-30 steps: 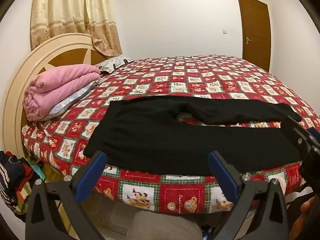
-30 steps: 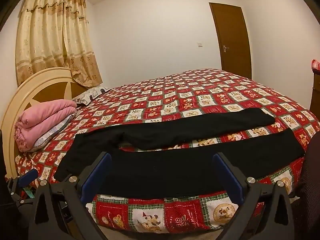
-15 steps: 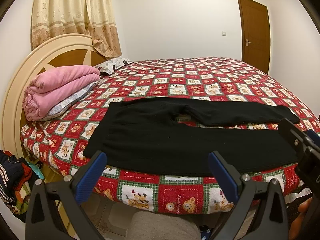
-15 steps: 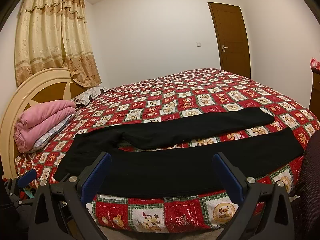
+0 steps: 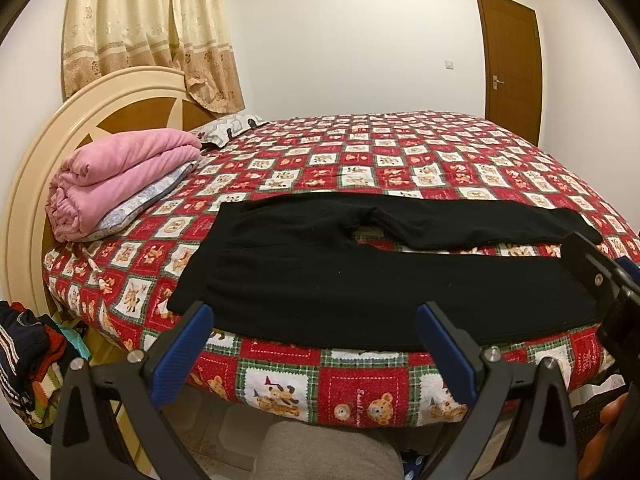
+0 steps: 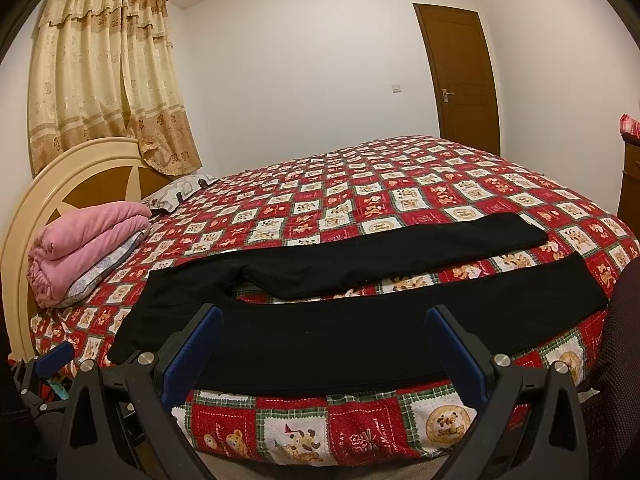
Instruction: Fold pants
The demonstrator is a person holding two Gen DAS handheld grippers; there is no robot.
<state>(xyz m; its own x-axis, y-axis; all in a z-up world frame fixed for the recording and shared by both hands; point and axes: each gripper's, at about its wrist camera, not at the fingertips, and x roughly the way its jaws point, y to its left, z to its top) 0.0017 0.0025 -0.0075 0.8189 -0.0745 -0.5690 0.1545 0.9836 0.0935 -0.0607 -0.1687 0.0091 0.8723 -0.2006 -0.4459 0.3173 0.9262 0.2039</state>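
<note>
Black pants [image 5: 320, 276] lie spread flat on the near side of the bed [image 5: 400, 160], waistband to the left, both legs stretched to the right with a gap between them. They also show in the right wrist view [image 6: 360, 332]. My left gripper [image 5: 316, 320] is open and empty, hovering off the bed's near edge below the waist end. My right gripper [image 6: 324, 324] is open and empty, off the same edge by the near leg. The right gripper's body [image 5: 600, 280] shows at the right of the left wrist view.
A folded pink blanket [image 5: 116, 176] lies on a pillow by the round headboard [image 5: 48, 152] at the left. A pile of clothes [image 5: 24, 364] sits on the floor at the left. A brown door [image 6: 460, 80] stands at the back right.
Both views have shifted slightly; the bed and pants sit a little lower in the left wrist view. Both grippers stay open and the pants have not moved.
</note>
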